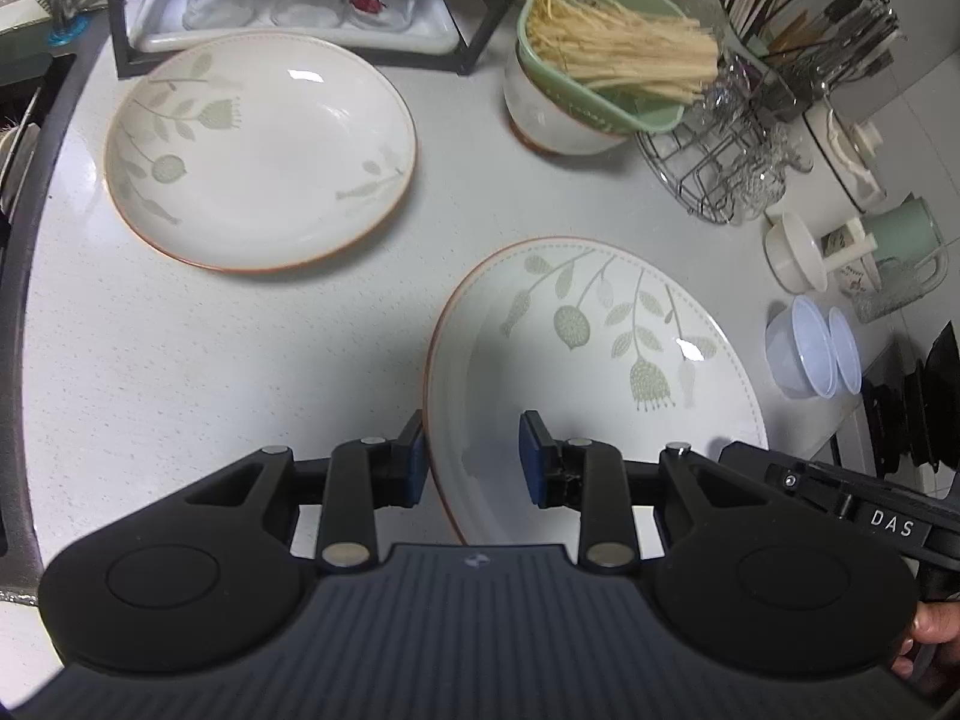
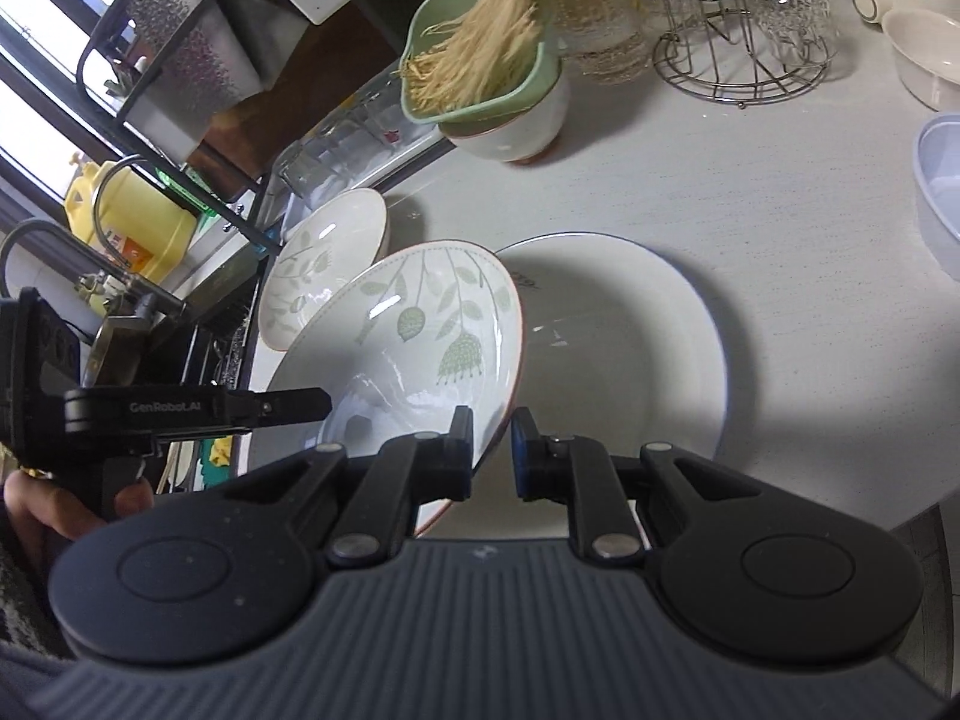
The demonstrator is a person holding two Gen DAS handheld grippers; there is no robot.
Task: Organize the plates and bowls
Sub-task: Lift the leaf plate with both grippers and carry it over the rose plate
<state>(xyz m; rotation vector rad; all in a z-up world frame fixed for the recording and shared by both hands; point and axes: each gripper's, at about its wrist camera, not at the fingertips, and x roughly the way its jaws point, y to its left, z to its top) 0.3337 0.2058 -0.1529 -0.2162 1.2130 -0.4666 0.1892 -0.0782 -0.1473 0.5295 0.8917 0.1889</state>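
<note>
Each gripper has a matte black body with a ribbed dark grey top plate bearing a small round emblem. Two rounded black housings, each with a raised circular disc, flank the plate. Black linkage arms pivot on silver round-head pins. The left gripper [image 1: 474, 459] and right gripper [image 2: 491, 450] carry black fingers faced with blue pads [image 1: 531, 456]. Side handles show white lettering: "DAS" and "GenRobot.AI". A grey patterned knit sleeve [image 2: 18, 618] is visible.

Wire glass rack [image 1: 714, 174], chopstick holder [image 1: 762, 6], green mug [image 1: 900, 234].
</note>
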